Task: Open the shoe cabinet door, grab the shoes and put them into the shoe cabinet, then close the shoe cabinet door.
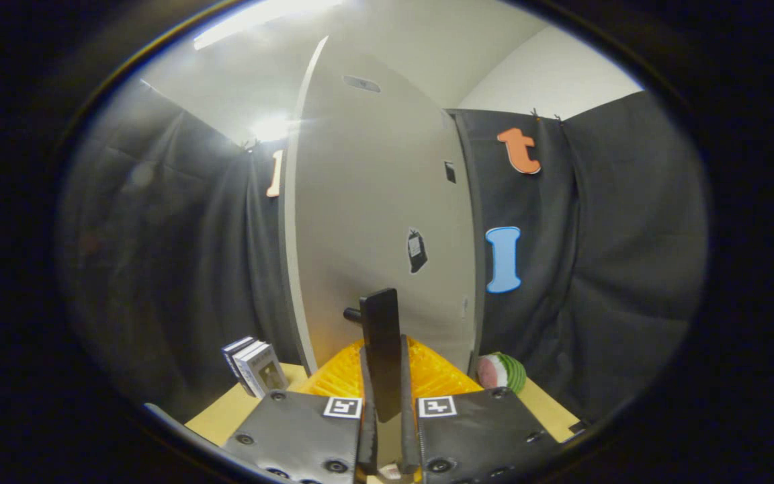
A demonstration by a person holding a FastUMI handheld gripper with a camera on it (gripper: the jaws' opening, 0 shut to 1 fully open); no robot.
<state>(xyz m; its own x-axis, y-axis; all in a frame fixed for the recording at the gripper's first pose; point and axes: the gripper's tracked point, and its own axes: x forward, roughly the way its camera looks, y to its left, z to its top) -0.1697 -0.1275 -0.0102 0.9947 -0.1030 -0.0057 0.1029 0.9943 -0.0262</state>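
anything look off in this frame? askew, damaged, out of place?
Nothing damaged or spilled. The gripper is shut on the black handle of the shoe cabinet door. One oddity: a watermelon slice sits on the table beside the cabinet, unrelated to shoes.

Pale wooden counter (226, 413) in a booth, tall grey cabinet (380, 222) standing on it, small stack of boxes (254, 366) at the cabinet's left foot, watermelon slice (502, 372) at its right foot, orange ribbed mat (434, 376) in front.
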